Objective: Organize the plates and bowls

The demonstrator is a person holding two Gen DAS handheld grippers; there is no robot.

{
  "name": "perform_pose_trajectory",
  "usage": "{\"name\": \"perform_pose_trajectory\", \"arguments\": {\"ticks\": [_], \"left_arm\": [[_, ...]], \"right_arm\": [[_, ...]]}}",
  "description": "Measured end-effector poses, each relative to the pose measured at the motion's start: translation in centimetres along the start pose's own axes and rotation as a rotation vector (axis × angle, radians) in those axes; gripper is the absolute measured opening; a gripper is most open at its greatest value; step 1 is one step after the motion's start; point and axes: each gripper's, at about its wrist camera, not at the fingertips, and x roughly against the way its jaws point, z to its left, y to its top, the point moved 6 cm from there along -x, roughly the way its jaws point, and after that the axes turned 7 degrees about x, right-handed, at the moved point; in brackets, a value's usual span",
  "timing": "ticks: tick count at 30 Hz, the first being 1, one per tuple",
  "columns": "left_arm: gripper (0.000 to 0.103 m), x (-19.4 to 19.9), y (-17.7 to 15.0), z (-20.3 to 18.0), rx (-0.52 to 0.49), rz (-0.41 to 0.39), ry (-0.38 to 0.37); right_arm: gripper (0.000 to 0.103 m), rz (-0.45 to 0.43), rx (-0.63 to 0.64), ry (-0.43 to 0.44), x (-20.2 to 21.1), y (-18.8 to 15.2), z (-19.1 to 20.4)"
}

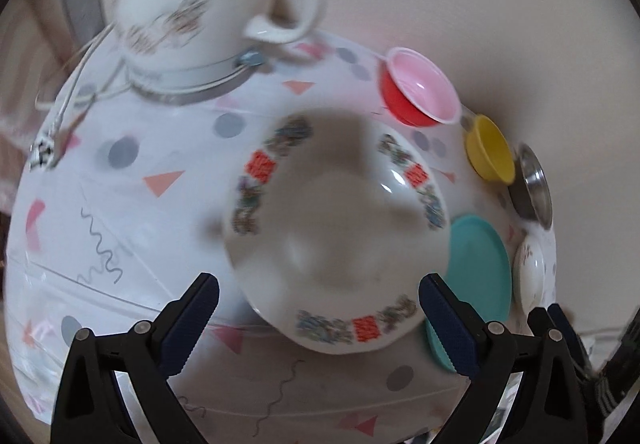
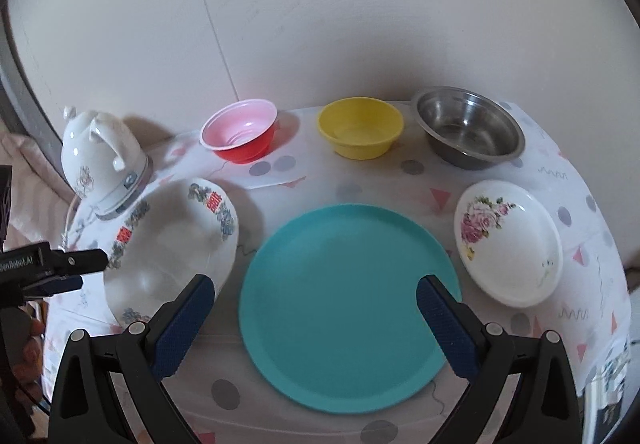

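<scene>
A white patterned bowl [image 1: 336,236] [image 2: 172,244] sits at the table's left. My left gripper [image 1: 320,324] is open right over its near rim; it also shows in the right wrist view [image 2: 60,268]. A teal plate [image 2: 348,304] [image 1: 476,268] lies in the middle front. My right gripper [image 2: 316,324] is open and empty above the plate's near edge. A white rose plate [image 2: 508,248] [image 1: 530,268] lies at the right. A red bowl [image 2: 242,135] [image 1: 416,87], a yellow bowl [image 2: 360,131] [image 1: 490,147] and a steel bowl [image 2: 468,131] [image 1: 534,187] stand in a row at the back.
A white electric kettle [image 2: 102,159] [image 1: 200,7] stands on its base at the back left, with its cable [image 1: 76,83] beside it. The table [image 2: 352,183] has a patterned cloth and stands against a white wall [image 2: 320,3].
</scene>
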Motion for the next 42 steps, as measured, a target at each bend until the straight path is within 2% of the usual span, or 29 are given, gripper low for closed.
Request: {"name": "perform_pose_trajectory", "arguments": {"ticks": [7,15,20,23,27,31,35,39,42], "left_arm": [[0.101,-0.4,1.1,2.5,0.056,-0.035,-0.019],[0.101,-0.9,1.4,3.1,-0.007,-0.073,0.019],[0.101,-1.4,0.7,1.8,0.002,-0.034,-0.082],[0.101,-1.6,0.4,0.6,-0.05,-0.036,-0.068],[0.101,-1.6,-0.1,-1.3,-0.113,-0.04,-0.087],[0.096,-1.6,-1.4,-4.1,-0.242,-0.041,-0.095],[0.093,-1.9,-3.5,-7.7,-0.385,-0.018,-0.13],[0.083,-2.4,-5.6,-10.8,-0.492,0.017,-0.169],[0.072,-2.7,-6.8,-11.7,-0.52,0.048,-0.181]], "right_arm": [[0.103,0.003,0.001,0.03,-1.2,1.4,0.5],[0.101,0.042,-0.018,0.068,-2.9,1.9,0.6],[0.101,0.064,-0.052,0.062,-3.3,1.2,-0.4],[0.097,0.07,-0.094,0.043,-3.1,0.4,-1.8],[0.095,0.092,-0.134,-0.007,-2.5,-1.1,-4.0],[0.093,0.135,-0.189,-0.087,-2.0,-3.6,-6.7],[0.09,0.164,-0.249,-0.114,-1.9,-5.7,-8.6],[0.083,0.162,-0.254,-0.145,-2.2,-6.7,-9.7],[0.07,0.18,-0.248,-0.142,-3.1,-7.2,-10.3]]}}
